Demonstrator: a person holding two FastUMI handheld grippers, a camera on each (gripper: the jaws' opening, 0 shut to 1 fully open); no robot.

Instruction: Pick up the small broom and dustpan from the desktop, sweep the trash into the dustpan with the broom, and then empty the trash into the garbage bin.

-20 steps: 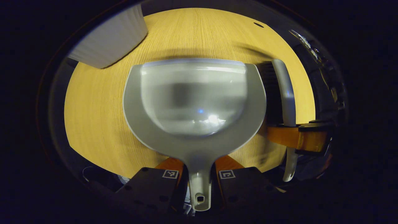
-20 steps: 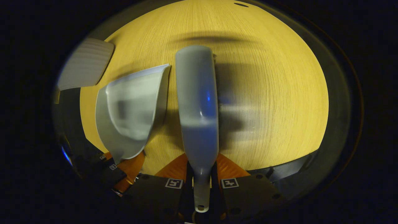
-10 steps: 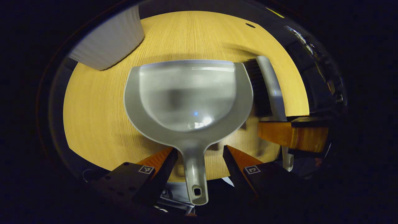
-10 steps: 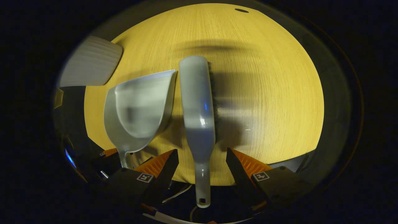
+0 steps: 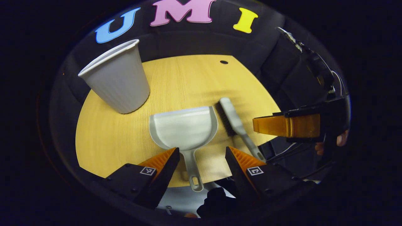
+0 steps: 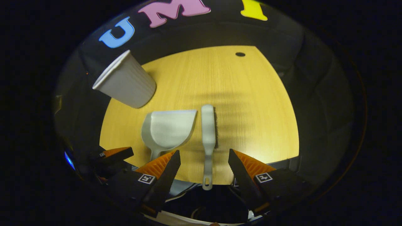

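Pale wood grain is running across the desktop (image 5: 103, 141), and the grey plastic dustpan (image 5: 183, 128) is lying flat on it near the front edge, its open mouth facing the far side and its handle sticking out past the near edge. Just to the right of it the small broom (image 5: 234, 122) is lying on the desktop too, dark bristles turned toward the dustpan in the left gripper view, handle reaching toward the near right. The two are sitting close beside each other; whether they are touching cannot be told.

The left gripper (image 5: 202, 157) is hanging above the near edge with its fingers spread wide, gripping nothing, and the dustpan handle is showing in the gap between them without either finger touching it. In the right gripper view the right gripper (image 6: 204, 160) is likewise standing released, fingers well apart on either side of the broom (image 6: 209, 131) handle, with no contact. The dustpan (image 6: 166, 128) is sitting just left of the broom there.

At the far left of the desktop (image 6: 251, 103) a white ribbed garbage bin (image 5: 117, 78) is standing upright, shaped like a cup, well apart from the dustpan. It is appearing at the upper left in the right gripper view as well (image 6: 127, 81).

At the right side of the left gripper view the right gripper (image 5: 285, 125) is coming in sideways, with fingers of the hand (image 5: 340, 139) holding it partly visible behind.
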